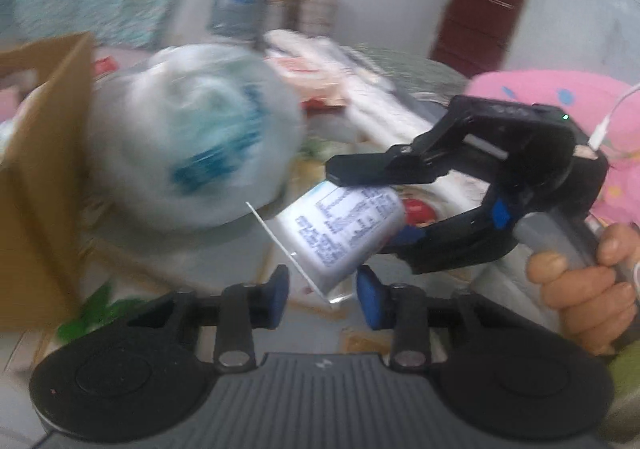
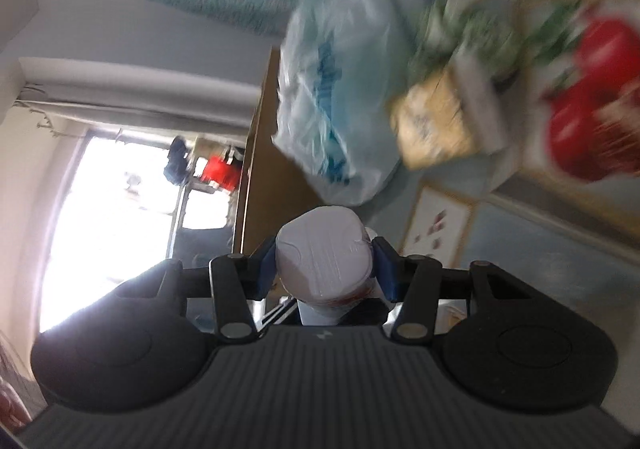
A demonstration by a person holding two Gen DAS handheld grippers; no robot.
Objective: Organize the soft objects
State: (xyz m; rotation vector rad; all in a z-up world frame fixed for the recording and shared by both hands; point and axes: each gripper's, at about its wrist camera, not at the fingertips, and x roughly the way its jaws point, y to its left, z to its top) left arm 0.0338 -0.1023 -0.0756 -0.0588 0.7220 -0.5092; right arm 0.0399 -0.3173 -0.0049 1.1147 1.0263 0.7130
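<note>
Left wrist view: a pack [image 1: 344,233] is clamped by the right gripper [image 1: 360,209] at 3 o'clock of the bag [image 1: 192,145], unsorted, while nothing is gripped by the part-closed left gripper [image 1: 322,299].

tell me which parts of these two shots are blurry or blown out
Left wrist view: the plastic bag and cardboard box smear with motion blur, while the white packet in the right gripper stays fairly readable. Right wrist view: the window is blown out white, the patterned tablecloth streaks, and the packet is sharp.
</note>
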